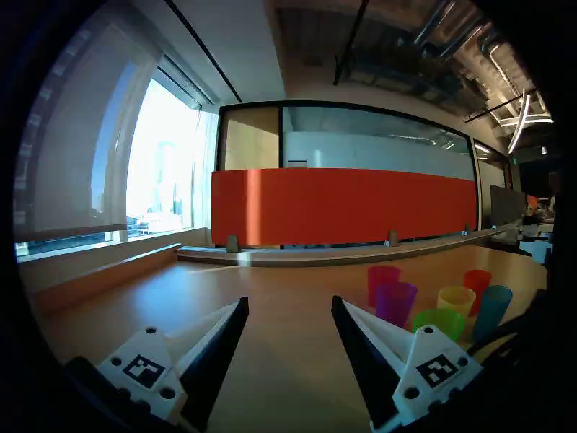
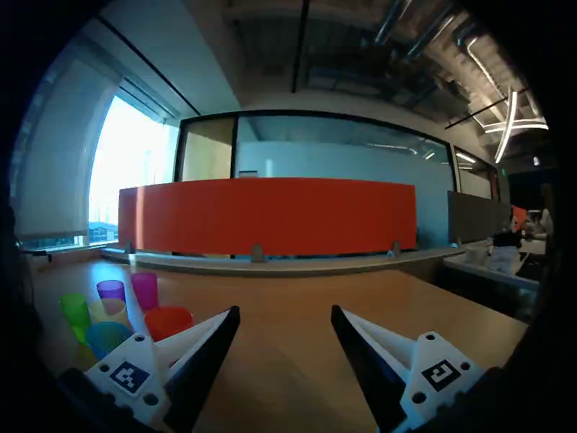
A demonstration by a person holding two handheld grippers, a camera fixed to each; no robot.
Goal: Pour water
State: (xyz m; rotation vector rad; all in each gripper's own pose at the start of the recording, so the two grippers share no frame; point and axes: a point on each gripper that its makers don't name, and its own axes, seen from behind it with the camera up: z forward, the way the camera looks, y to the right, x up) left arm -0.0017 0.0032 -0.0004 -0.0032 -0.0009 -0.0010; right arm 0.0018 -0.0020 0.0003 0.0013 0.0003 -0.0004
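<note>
Since both pairs of fingers stand spread w/ nothing between them, neither tool grips anything.

Left gripper view, left to right: bright window (image 1: 159,180) at far left. A wooden table (image 1: 288,281) runs to an orange partition (image 1: 346,206) along its far edge. The left gripper (image 1: 288,303) sits near centre, released, over bare wood. Right of it are six cups in a tight cluster: pink cup (image 1: 382,278), purple cup (image 1: 395,302), green cup (image 1: 438,322), yellow cup (image 1: 456,297), red cup (image 1: 477,281), teal cup (image 1: 492,310). All stand upright, long axis vertical, mouths up. The right finger hides the purple cup's base and the green cup's lower part. The teal cup's foot is lost in the dark edge. Contents: can't tell.

Right gripper view: same cluster at near left, again upright, mouths up. The green cup (image 2: 75,312) is leftmost. Next come the teal cup (image 2: 108,338) nearest, the yellow cup (image 2: 108,309) behind it, and the purple cup (image 2: 111,290) farther. Then the pink cup (image 2: 145,287), then the red cup (image 2: 168,320) just beside the left finger, which covers the lower parts of red and teal. The right gripper (image 2: 285,310) is at centre, fingers apart, empty, over bare table. At far right are other desks (image 2: 498,256) w/ small items, too dim to make out.
</note>
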